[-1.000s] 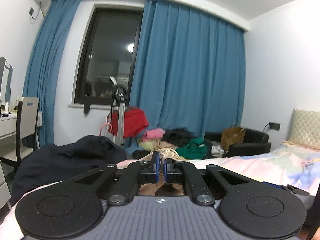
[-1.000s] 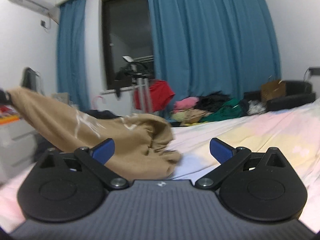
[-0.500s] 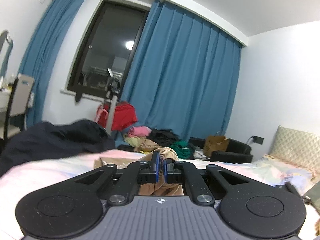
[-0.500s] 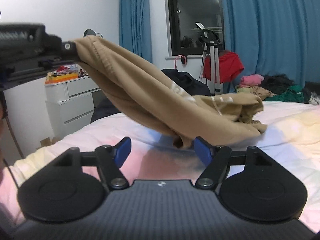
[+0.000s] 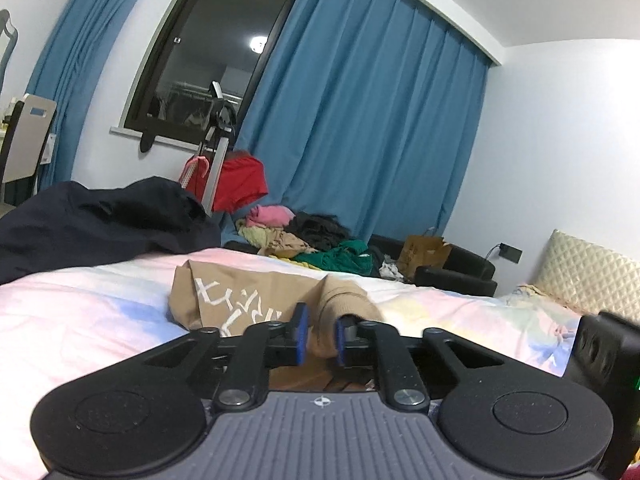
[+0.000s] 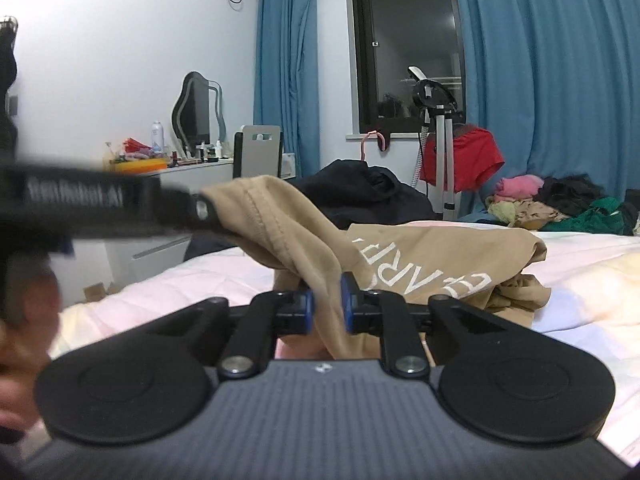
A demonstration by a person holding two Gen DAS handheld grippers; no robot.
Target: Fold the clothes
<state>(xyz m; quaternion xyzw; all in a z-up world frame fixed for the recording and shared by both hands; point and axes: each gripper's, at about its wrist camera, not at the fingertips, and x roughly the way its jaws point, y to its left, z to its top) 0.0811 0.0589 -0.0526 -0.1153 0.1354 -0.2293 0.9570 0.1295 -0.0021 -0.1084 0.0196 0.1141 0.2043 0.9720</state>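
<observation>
A tan garment with white lettering (image 5: 240,300) lies partly on the pastel bed sheet (image 5: 80,320). My left gripper (image 5: 319,338) has its jaws a little apart with a fold of the tan cloth between them. In the right wrist view the tan garment (image 6: 420,264) drapes from the left gripper's tip (image 6: 200,212) down between my right gripper's (image 6: 327,307) pads, which are nearly closed on the cloth. The rest of the garment rests crumpled on the bed.
A dark garment heap (image 5: 100,220) lies at the bed's far left. A pile of mixed clothes (image 5: 312,240) and a tripod with a red cloth (image 6: 460,160) stand by the blue curtains. A white dresser and chair (image 6: 256,156) are at the left. A headboard (image 5: 592,276) is right.
My left gripper's jaws have parted a little and it has come lower over the bed. My right gripper has closed from wide open onto the hanging tan cloth.
</observation>
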